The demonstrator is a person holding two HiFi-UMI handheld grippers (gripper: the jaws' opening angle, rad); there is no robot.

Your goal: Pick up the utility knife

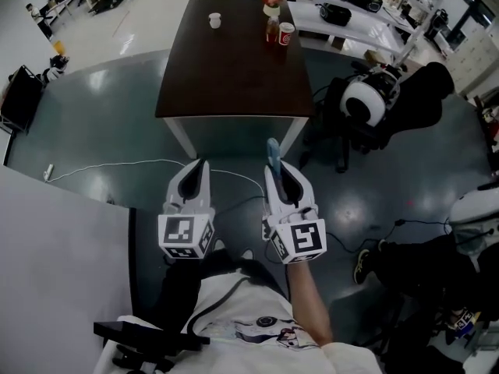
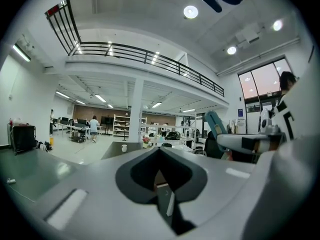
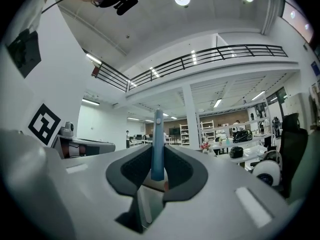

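The left claw [image 1: 202, 166] was closed on nothing, its two jaws meeting at the tips. It was held level over the grey floor [image 1: 93, 123], short of the near edge of the worktop [image 1: 234, 68] and touching nothing.

Just beside it, the right claw [image 1: 274, 174] was clamped on the knife [image 1: 273, 151]. The jaws pinched the lower end of the blue handle, and most of its length stood out past the tips. In the right gripper view the knife [image 3: 158, 139] sat straight between the dark pads, upright along the gap. No view showed whether a blade was out.

So the knife was not on the worktop at all. It hung in the right claw over the floor, off the near right corner.

The worktop carried only a white cup [image 1: 214, 20] near its far edge, and a bottle [image 1: 271, 28] and a red cup [image 1: 286, 33] by the far right corner.

The pick-up itself looked done, since the knife was lifted clear and resting on nothing. What remained, as I judged it, was holding and carrying. The grip took only one end of a long, slim handle, so the knife could pivot or slide between the pads. The next move called for steady pressure from the right claw, a level wrist and no sudden swings, with the left claw kept clear of the jutting end.
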